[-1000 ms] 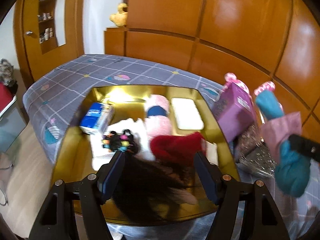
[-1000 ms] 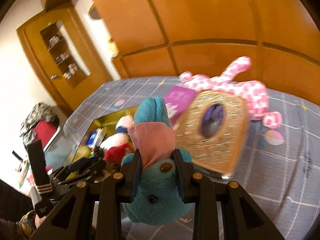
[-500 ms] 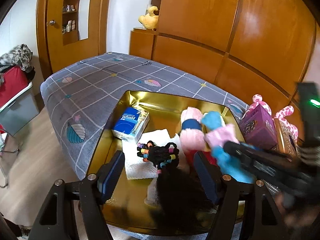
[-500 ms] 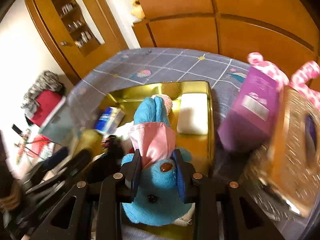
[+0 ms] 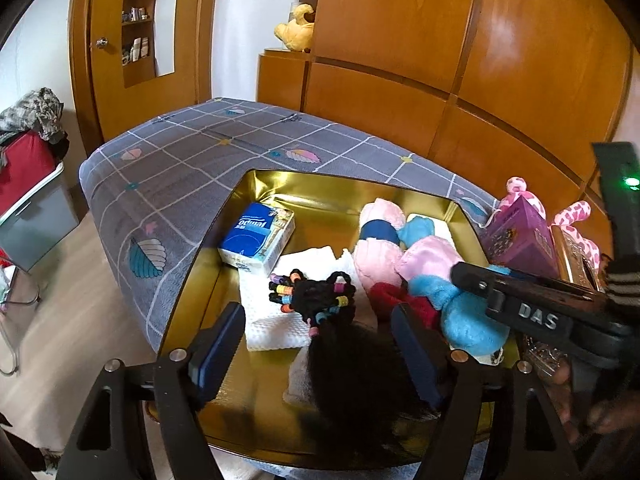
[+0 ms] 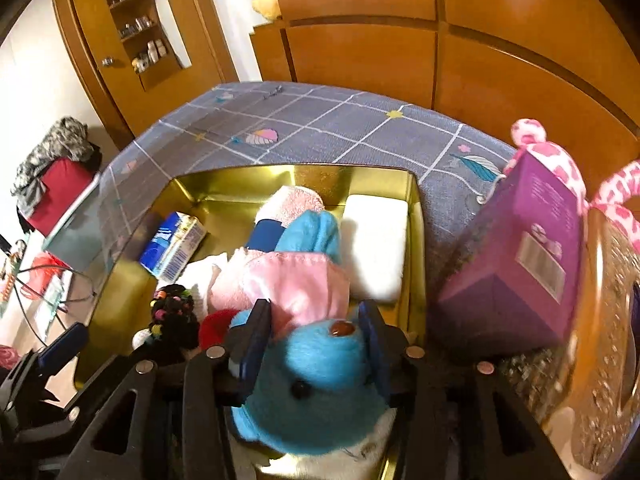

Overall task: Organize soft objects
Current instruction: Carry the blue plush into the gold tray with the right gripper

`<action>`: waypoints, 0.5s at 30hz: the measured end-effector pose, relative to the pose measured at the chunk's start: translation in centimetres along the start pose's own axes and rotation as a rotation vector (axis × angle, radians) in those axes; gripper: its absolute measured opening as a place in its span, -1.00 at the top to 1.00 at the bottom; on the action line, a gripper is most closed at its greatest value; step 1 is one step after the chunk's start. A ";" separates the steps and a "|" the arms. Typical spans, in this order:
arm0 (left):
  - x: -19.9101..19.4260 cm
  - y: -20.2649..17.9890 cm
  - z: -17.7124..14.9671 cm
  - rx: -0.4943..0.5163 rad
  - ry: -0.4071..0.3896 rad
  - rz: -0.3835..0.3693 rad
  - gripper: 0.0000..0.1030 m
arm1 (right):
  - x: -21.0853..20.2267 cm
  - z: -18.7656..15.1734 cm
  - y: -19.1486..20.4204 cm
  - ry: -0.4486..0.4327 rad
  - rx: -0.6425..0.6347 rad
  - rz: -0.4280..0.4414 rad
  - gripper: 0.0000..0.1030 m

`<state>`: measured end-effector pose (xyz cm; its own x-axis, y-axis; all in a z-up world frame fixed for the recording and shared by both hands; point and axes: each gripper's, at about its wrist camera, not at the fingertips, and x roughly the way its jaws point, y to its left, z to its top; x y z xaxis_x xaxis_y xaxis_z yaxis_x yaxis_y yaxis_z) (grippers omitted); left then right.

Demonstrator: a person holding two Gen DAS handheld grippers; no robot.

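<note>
Since a second ago, the soft blue plush toy in a pink cloth top [image 6: 308, 364] has come from over the grey checked bed cover [image 6: 320, 128] down into the shiny gold metal tray [image 6: 224, 188]. Now it lies at the near right side of the tray, on top of the other soft things.

The right gripper [image 6: 316, 344] has the blue toy between its jaws, and the jaws are opening and letting it go. The left gripper [image 5: 320, 340] has its jaws wide apart over the near end of the tray, holding nothing. A black fuzzy thing with bright little beads [image 5: 320, 300] lies between them, and they are opening a bit more.

The blue toy looks light and squishy. It will bend and flop, and it will not break. The fat round middle is likely the best place to pinch it.

The left view shows the right gripper from the side, reaching in from the right of the tray. Only there can you see the red fuzzy thing [image 5: 396, 300] well. The right view shows the flat white pad [image 6: 376, 244] at the far right of the tray, and the purple box [image 6: 516, 264] just outside it.
</note>
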<state>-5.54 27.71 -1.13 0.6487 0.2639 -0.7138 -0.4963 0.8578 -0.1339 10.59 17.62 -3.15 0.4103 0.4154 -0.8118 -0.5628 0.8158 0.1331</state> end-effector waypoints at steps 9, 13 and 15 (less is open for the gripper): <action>-0.3 -0.8 -0.2 0.023 -0.003 -0.018 -0.50 | -1.7 -1.1 0.3 -0.043 -0.036 -0.041 0.02; -0.3 -1.0 -0.3 0.028 -0.001 -0.021 -0.51 | -2.4 -1.7 0.3 -0.057 -0.044 -0.060 0.02; -0.2 -1.1 -0.3 0.036 0.003 -0.020 -0.51 | -2.8 -1.8 0.2 -0.072 -0.042 -0.063 0.02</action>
<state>-5.34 26.58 -1.03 0.6566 0.2450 -0.7134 -0.4622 0.8781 -0.1238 8.01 15.91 -1.91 0.4955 0.3933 -0.7745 -0.5632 0.8242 0.0582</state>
